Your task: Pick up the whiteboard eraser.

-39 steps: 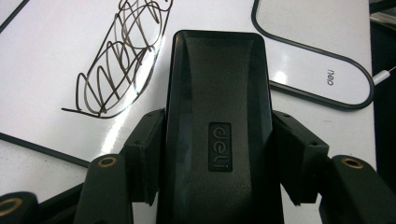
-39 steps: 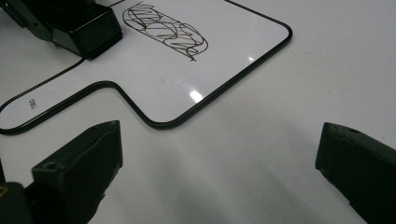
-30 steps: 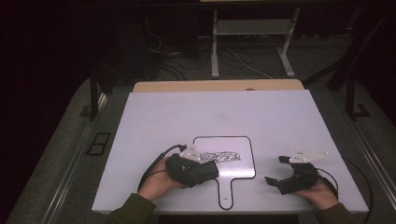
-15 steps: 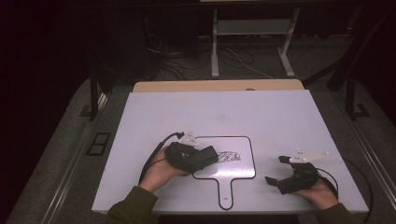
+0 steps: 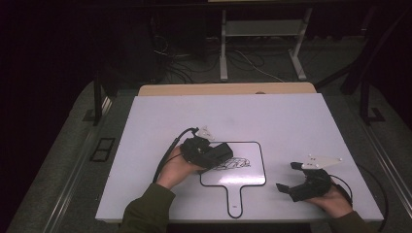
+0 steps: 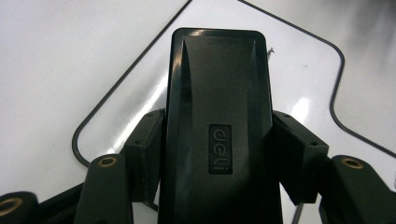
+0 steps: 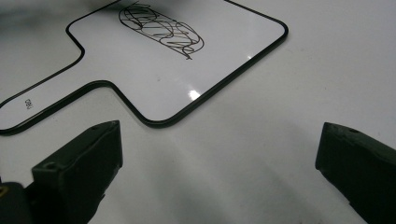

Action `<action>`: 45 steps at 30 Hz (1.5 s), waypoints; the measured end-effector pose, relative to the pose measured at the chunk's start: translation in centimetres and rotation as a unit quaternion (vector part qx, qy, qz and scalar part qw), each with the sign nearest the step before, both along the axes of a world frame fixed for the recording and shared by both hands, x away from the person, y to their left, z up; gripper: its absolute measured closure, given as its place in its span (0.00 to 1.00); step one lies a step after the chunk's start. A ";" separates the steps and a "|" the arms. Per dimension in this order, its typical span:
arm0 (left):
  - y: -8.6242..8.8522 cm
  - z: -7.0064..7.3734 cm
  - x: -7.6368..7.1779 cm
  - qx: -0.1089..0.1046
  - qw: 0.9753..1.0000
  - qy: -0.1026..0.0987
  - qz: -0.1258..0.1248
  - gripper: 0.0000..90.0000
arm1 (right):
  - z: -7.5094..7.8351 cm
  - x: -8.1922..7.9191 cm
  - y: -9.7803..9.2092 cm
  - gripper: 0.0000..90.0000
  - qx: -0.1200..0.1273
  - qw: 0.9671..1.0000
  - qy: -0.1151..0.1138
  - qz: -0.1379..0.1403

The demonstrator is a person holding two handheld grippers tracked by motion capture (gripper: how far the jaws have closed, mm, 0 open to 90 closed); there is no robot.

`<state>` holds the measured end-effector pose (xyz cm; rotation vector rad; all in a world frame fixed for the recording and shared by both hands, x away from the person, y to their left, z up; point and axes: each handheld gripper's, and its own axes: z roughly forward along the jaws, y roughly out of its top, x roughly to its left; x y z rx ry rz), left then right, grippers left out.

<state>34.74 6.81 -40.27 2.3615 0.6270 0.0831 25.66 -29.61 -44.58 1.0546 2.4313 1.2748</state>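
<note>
Left gripper (image 5: 221,154) clenched on black eraser (image 6: 217,121) over scribble (image 5: 235,165) on paddle-shaped whiteboard (image 5: 255,177); right gripper (image 5: 287,176) released, near right of table (image 5: 291,121).

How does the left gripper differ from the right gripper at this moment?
The left gripper is shut on a black eraser, whereas the right gripper is open and holds nothing. The left gripper is over the small whiteboard, close to the scribble; the right gripper is beside the whiteboard, over the bare table. Both are black, and a hand holds each.
</note>
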 end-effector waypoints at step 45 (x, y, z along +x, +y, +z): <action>-3.2 -2.4 1.4 0.066 0.997 -0.032 0.013 0.44 | 0.0 -0.1 0.0 0.00 -0.001 1.000 0.001 0.000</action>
